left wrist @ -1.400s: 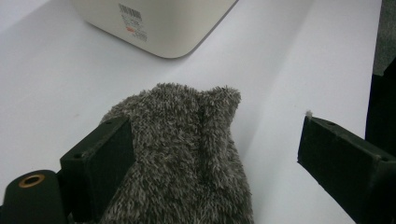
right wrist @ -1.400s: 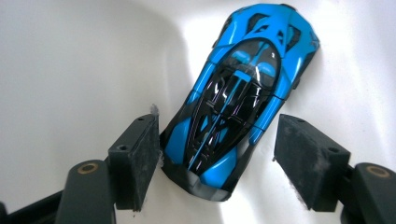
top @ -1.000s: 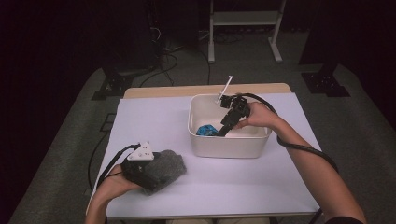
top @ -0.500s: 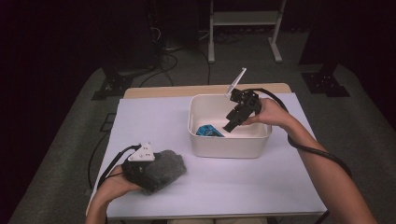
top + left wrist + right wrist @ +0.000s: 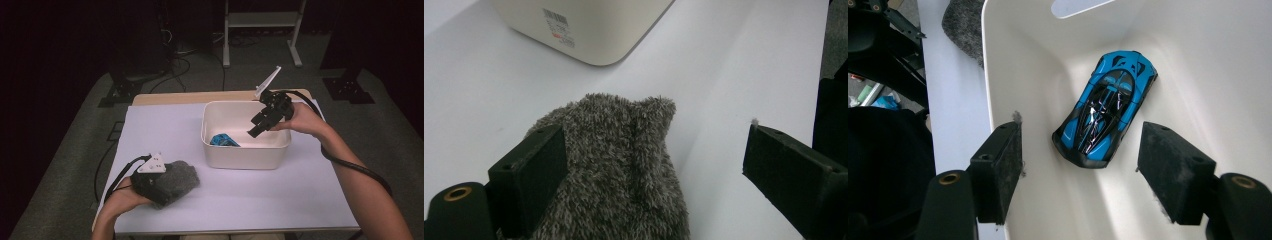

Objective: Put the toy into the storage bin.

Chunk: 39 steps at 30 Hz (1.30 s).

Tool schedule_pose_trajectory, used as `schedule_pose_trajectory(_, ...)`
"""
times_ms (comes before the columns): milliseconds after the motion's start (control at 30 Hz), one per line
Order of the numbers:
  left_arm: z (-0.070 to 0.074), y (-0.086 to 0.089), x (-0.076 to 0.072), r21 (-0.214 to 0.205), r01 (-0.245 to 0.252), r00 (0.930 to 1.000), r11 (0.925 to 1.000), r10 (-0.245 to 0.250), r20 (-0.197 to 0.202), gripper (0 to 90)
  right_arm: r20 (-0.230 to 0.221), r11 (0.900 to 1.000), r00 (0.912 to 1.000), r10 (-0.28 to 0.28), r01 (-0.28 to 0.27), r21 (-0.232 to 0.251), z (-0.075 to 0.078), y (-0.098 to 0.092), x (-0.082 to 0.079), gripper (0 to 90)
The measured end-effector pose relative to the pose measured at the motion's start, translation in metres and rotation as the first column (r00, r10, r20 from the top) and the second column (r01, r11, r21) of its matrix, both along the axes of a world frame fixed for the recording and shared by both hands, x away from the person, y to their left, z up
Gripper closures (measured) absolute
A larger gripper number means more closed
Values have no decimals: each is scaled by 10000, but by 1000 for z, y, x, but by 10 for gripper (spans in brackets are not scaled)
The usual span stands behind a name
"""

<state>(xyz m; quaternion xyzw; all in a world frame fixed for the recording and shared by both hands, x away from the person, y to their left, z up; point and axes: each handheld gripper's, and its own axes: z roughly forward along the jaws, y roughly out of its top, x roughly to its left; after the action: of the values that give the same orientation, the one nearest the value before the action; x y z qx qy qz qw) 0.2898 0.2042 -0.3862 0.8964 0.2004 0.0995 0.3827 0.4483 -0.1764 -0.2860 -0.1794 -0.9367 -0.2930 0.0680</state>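
The right gripper (image 5: 256,125) has come up and back from the inside of the white tub (image 5: 245,155) since a second ago, when its jaws were down among the contents; now it hangs above the tub's far right rim with its jaws spread and nothing between them. The blue toy car (image 5: 1105,112) lies on the tub's floor, against the left wall as the high view shows it (image 5: 223,140), free of the pads. That reads as the car having been dropped off, so this part of the sorting looks finished and the right hand is clear for the next item. What remains is the grey fuzzy cloth (image 5: 175,177), lying on the table well to the near left of the tub. The left gripper (image 5: 654,175) rests over it, jaws wide apart with the cloth beside one pad but not pinched, so it is not yet picked up.
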Motion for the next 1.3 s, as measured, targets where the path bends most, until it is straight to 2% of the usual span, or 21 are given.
schedule_pose_trajectory(233, -2, -1, 1, 99, 46, 10000, 9999, -45, -53, 101, 119, 9993, 9997, -191, 187, 334, 9, -14, -7, 323)
schedule_pose_trajectory(933, -3, 1, 2, 137, -20, 10000, 9999, 21, -51, 101, 350, 9960, 9974, -630, 606, 653, 25, -47, -28, 310)
schedule_pose_trajectory(1300, -5, 2, 3, 148, -55, 9999, 9999, 56, -99, 101, 417, 9919, 9941, -1004, 968, 817, 27, -73, -38, 300)
